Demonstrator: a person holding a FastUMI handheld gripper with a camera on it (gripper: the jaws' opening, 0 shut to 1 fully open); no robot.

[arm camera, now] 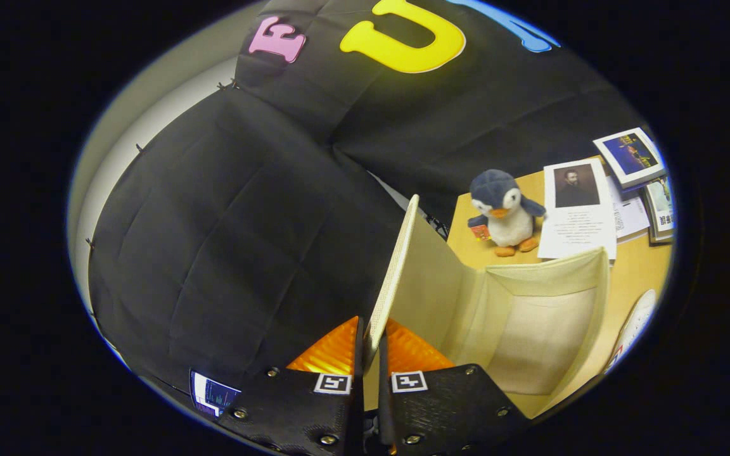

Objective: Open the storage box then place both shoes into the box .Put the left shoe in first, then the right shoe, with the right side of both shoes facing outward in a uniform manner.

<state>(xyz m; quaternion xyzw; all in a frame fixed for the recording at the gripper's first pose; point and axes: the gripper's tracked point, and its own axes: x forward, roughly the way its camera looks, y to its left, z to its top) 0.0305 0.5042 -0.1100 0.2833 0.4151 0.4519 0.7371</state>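
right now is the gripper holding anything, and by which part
Yes: the gripper is shut on the storage box's lid, pinching its free edge, with the lid raised upright over the open box.

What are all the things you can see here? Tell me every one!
storage box: one, beige fabric, open and empty on the table, ahead of the claw.
box lid: one, beige, raised on edge, pinched between the fingers.
toy penguin: one, blue and white, standing behind the box.
printed sheet: one, white with a portrait, beside the penguin.
booklets: a few, stacked beyond the sheet.
shoe: one, white, partly seen beside the box.
table: one, light wood.
claw: one, shut on the lid.
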